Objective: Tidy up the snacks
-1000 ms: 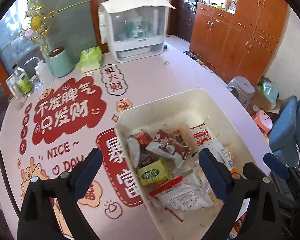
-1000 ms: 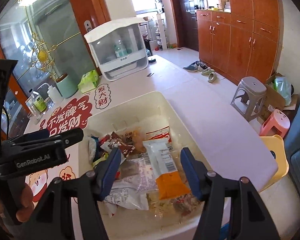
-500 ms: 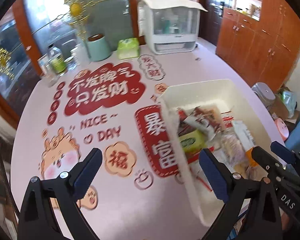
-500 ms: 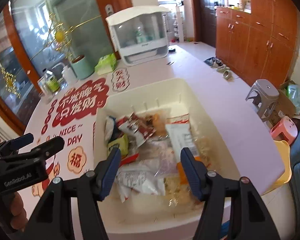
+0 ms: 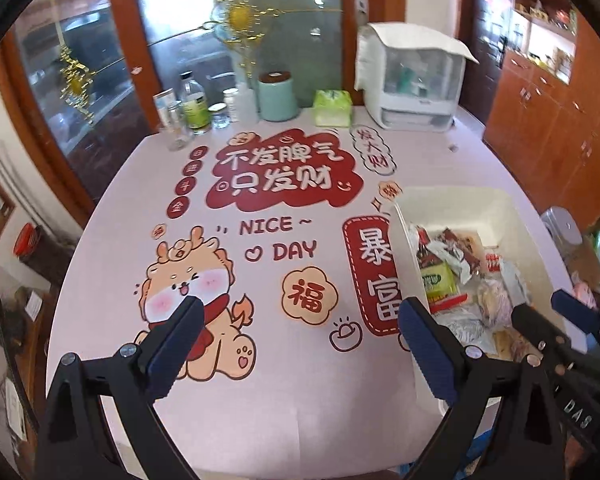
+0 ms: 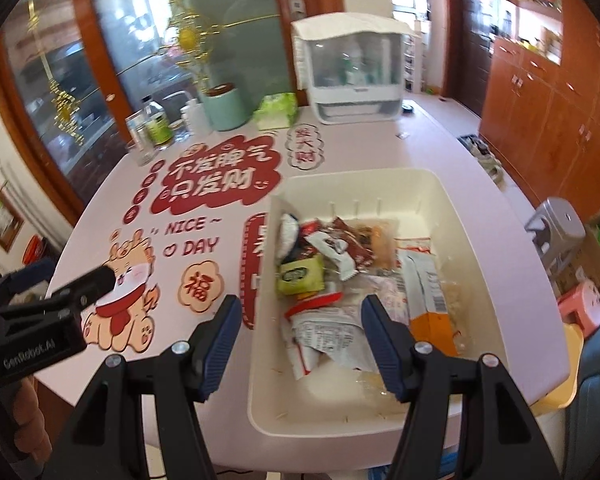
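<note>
Beneath the right gripper [image 6: 300,344], jaws apart and empty, sits the cream plastic bin [image 6: 452,200] of snack packets; left gripper [image 5: 300,344], likewise apart, hovers over bare worktop [image 5: 112,240], likely the sorting space.

One white bin [image 6: 440,184] — one green packet [image 6: 300,278], one orange packet [image 6: 430,326].

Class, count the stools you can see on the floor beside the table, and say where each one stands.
2. A grey stool stands by the wooden cupboards; a pink stool sits nearer the camera, below it. Others may be hidden behind the table.
</note>
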`<state>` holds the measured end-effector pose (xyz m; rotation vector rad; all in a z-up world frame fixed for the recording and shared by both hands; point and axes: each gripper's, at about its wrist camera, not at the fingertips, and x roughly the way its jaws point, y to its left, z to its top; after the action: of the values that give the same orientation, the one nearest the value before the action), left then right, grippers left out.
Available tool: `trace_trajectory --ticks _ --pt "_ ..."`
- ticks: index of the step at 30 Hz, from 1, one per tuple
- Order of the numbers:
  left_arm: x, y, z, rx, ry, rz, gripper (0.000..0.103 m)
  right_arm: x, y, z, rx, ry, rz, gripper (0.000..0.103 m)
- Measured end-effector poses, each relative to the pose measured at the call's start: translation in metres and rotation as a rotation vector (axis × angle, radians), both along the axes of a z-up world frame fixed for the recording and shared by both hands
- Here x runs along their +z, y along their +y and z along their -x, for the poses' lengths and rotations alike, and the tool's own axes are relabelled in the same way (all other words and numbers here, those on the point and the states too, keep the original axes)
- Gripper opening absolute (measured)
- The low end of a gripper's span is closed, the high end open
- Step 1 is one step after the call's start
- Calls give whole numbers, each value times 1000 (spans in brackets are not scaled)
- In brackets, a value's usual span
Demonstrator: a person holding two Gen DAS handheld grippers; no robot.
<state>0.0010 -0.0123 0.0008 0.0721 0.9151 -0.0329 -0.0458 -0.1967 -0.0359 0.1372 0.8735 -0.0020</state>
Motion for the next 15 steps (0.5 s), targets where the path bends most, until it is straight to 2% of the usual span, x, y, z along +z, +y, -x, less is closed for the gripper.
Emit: trace_trajectory --ticks 3,8,15 --pt "13 3 8 21 -23 55 97 12 8 1 21 -8 2 63" --pt "19 -5 18 21 -66 8 99 25 19 3 33 -23 15 64" --pt "10 2 12 54 -30 20 99 25 25 5 13 -22 38 64"
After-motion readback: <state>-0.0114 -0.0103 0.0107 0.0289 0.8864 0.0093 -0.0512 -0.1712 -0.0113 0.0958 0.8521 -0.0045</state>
